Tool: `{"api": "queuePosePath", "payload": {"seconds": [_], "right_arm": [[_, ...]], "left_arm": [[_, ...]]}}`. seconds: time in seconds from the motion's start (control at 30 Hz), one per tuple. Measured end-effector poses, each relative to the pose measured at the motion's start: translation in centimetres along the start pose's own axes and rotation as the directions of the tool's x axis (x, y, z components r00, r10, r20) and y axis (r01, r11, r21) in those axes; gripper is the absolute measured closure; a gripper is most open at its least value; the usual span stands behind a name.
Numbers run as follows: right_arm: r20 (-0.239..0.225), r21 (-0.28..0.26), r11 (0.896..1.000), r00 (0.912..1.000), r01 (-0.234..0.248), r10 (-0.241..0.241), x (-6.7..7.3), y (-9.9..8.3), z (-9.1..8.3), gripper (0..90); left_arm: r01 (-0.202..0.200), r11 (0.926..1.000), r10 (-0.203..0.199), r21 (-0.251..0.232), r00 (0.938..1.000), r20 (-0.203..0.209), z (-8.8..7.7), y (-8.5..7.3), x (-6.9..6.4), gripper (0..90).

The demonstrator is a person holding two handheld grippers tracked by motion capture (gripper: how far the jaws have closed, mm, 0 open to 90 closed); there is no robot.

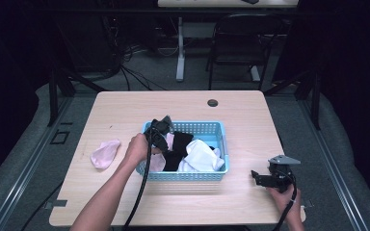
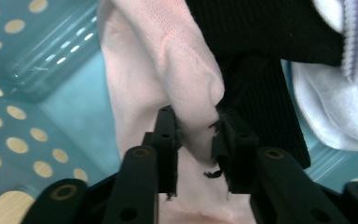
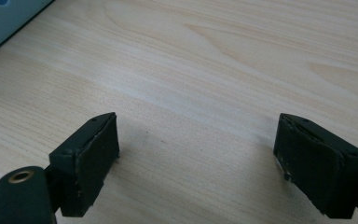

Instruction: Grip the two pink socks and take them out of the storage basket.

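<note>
Dim room, wooden table: left gripper fingers pinching pink sock in blue basket; one pink sock already out; right gripper fingers spread, idle.

A light wooden counter stands on grey carpet floor in a dark room. Behind the counter, a black chair sits beside a white table leg, with tangled cables left of that leg.
</note>
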State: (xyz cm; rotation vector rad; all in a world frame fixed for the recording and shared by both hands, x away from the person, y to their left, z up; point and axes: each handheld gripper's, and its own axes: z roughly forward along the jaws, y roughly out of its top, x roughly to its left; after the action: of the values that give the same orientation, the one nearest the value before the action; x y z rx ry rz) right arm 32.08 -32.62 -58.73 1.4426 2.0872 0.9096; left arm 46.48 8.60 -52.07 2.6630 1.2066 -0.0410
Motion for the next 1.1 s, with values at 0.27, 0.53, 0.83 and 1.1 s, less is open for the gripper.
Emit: {"api": "queuePosePath", "payload": {"seconds": [0.27,0.53,0.83,1.1], "right_arm": [[0.001,0.0,1.0,1.0,0.0,0.0,0.0,0.0,0.0,13.4],[-0.001,0.0,1.0,1.0,0.001,-0.001,0.0,0.0,0.0,13.4],[0.0,0.0,1.0,1.0,0.0,0.0,0.0,0.0,0.0,13.4],[0.001,0.0,1.0,1.0,0.0,0.0,0.0,0.0,0.0,13.5]], "left_arm": [[-0.017,0.9998,0.017,0.006,0.9998,0.004,-0.6,-0.1,-0.2,85.1],[-0.036,0.9993,0.036,-0.01,0.9993,-0.004,-2.9,-0.2,-0.1,85.2],[-0.064,0.9971,0.063,-0.041,0.9978,-0.021,-6.5,-0.3,-0.2,85.1],[-0.084,0.9945,0.082,-0.063,0.9963,-0.025,-9.2,-0.5,-0.4,85.1]]}}
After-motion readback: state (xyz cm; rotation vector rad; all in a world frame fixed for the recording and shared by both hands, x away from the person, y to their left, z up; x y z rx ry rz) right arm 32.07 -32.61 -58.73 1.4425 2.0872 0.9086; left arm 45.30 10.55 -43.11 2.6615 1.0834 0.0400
